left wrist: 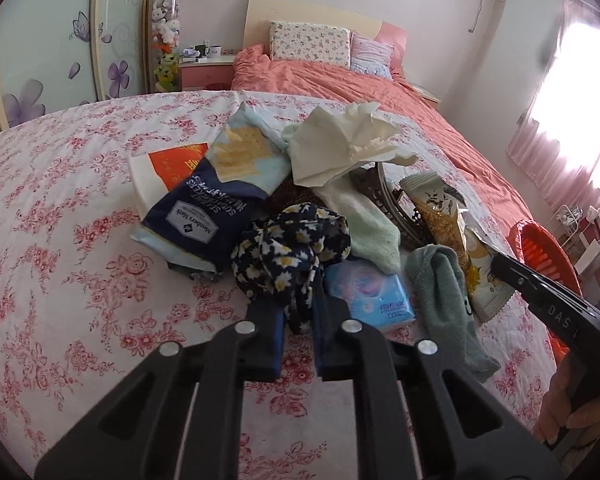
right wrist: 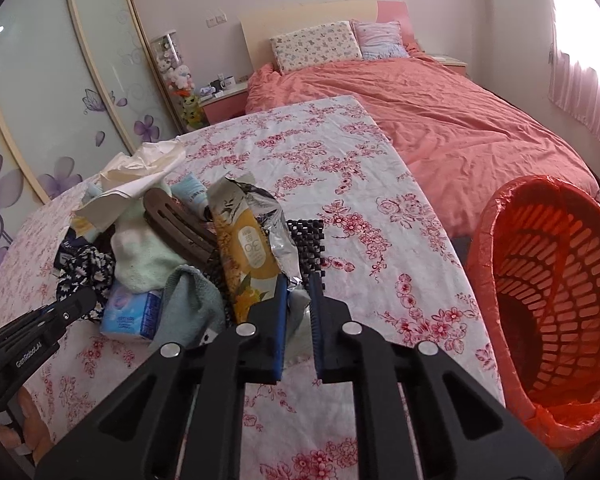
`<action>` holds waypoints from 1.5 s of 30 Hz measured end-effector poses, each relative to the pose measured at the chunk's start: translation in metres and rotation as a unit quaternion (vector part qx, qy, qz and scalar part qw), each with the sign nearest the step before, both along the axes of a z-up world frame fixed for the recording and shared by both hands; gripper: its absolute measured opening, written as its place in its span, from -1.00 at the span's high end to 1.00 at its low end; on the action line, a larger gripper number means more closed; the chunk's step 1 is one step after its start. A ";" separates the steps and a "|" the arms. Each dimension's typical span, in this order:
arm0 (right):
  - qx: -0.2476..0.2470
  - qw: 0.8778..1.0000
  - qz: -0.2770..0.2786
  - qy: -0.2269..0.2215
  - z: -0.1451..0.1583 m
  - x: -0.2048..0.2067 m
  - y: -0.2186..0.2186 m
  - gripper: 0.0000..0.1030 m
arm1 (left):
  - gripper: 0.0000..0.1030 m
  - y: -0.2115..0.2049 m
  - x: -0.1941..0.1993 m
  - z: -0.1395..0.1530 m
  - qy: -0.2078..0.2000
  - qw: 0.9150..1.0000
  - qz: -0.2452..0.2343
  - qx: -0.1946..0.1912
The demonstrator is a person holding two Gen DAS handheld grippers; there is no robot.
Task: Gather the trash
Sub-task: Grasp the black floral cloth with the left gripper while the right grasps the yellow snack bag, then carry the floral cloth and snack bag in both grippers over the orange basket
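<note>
Left gripper (left wrist: 298,312) closed on the dark scrunchie with small daisies (left wrist: 290,248), a fold of the cloth pinched between the blue pads. Just right of these tongs, a blue pack of tissues (left wrist: 370,294), flat on the flowered cloth (left wrist: 60,220). Further right, a grey-green sock (left wrist: 446,300), limp, touching the pack. Ahead and left of the left tongs, a navy cracker bag (left wrist: 204,216) lying over an orange and white packet (left wrist: 168,168). Straight ahead, beyond the scrunchie, a pale green towel (left wrist: 364,220) and on top of it crumpled white paper (left wrist: 340,140). Behind those, part of a dark woven basket (left wrist: 392,200).

Right gripper (right wrist: 300,300) closed on the lower silver edge of the yellow snack wrapper (right wrist: 252,252), foil caught between the pads, jaws narrow. Wrapper opened at the top, leaning ahead and slightly left of these tongs. Left of them, the same sock (right wrist: 188,300), the tissues (right wrist: 132,316) and the other tongs (right wrist: 80,302) at the scrunchie. Just ahead to the right, a dark beaded mat (right wrist: 306,240). Well to the right, off the table edge, a red trash basket (right wrist: 552,300) with a red liner, tilted toward the camera. Far ahead, a bed with a salmon cover (right wrist: 440,120).
</note>
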State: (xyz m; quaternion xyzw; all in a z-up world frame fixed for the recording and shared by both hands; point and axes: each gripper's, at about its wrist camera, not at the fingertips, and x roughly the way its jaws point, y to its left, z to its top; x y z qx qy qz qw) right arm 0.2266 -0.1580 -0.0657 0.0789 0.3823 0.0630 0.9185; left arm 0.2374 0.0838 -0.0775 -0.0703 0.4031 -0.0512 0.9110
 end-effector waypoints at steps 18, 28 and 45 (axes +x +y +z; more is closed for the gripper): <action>0.005 0.996 -0.012 -0.086 0.043 -0.037 -0.012 0.83 | 0.82 -0.001 -0.041 0.048 -0.053 0.999 -0.010 0.002; -0.003 0.989 -0.048 -0.141 0.065 -0.071 -0.039 0.83 | 0.82 -0.030 -0.066 0.080 -0.082 0.996 -0.045 -0.006; -0.015 0.968 -0.196 -0.153 0.056 -0.102 -0.141 0.83 | 0.82 -0.184 -0.066 0.097 -0.075 0.977 -0.193 -0.041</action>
